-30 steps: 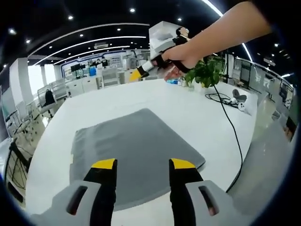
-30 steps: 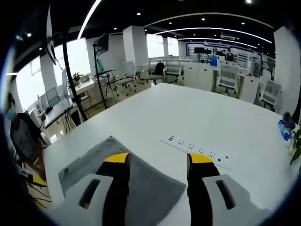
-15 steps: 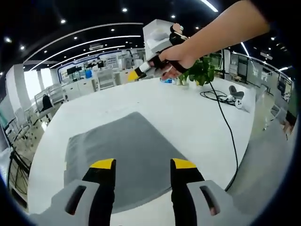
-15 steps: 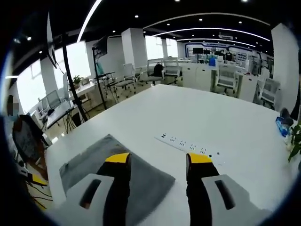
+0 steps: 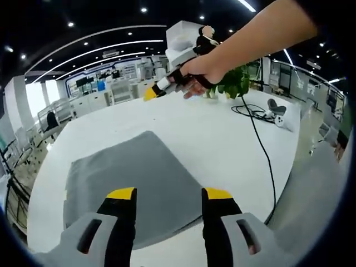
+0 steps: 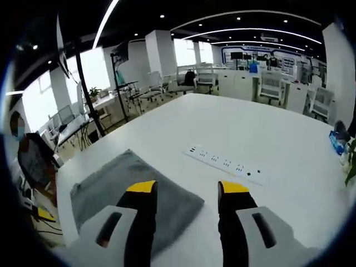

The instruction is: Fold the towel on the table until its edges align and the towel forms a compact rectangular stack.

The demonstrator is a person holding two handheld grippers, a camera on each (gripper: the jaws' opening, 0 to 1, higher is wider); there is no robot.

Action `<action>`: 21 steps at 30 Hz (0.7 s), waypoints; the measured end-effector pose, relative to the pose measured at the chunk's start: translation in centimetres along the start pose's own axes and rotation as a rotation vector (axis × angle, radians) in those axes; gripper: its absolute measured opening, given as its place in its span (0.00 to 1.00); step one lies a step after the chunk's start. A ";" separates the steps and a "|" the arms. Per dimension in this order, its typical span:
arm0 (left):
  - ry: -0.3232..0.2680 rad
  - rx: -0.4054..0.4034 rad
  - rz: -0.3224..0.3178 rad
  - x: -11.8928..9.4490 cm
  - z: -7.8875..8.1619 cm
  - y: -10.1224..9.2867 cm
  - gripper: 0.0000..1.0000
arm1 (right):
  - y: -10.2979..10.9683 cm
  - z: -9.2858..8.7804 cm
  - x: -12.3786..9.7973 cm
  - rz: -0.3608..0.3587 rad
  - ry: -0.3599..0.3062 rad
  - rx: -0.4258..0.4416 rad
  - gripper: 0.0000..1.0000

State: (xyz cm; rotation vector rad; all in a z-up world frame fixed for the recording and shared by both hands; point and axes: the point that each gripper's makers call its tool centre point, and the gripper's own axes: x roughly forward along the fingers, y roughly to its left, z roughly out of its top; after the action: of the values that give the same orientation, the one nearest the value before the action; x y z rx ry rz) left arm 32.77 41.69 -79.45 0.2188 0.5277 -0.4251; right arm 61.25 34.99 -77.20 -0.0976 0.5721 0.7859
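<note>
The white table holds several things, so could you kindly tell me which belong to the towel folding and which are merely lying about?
Belonging to the job:
- flat grey rectangular cloth towel
- left gripper, open above it
- right gripper, open above its corner

Merely lying about:
- white power strip
- green potted plant
- black cable
- white table itself

Open-plan office: desks [image 6: 239,83], swivel chairs [image 6: 272,86]

A white power strip [image 6: 225,164] lies on the table; a black cable [image 5: 261,142] trails past a potted plant [image 5: 236,83], perhaps artificial.
</note>
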 end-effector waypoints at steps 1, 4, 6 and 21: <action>0.000 -0.001 -0.004 0.3 -0.2 -0.2 0.48 | -0.2 -0.2 0.2 0.000 0.005 -0.001 0.42; 0.006 -0.004 -0.012 0.9 -0.6 -0.5 0.48 | -0.4 -0.8 0.6 0.004 0.016 0.001 0.42; 0.008 -0.004 -0.018 1.2 -0.7 -0.7 0.48 | -0.3 -1.1 0.6 0.006 0.021 -0.002 0.42; 0.039 0.010 -0.091 4.0 -1.9 -3.1 0.49 | -2.0 -3.4 2.3 0.018 0.062 0.014 0.39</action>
State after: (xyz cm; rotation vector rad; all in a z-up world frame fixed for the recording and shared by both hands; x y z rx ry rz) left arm 33.69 38.21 -83.49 0.2131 0.5760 -0.5131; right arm 62.42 34.06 -81.52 -0.1048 0.6382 0.7987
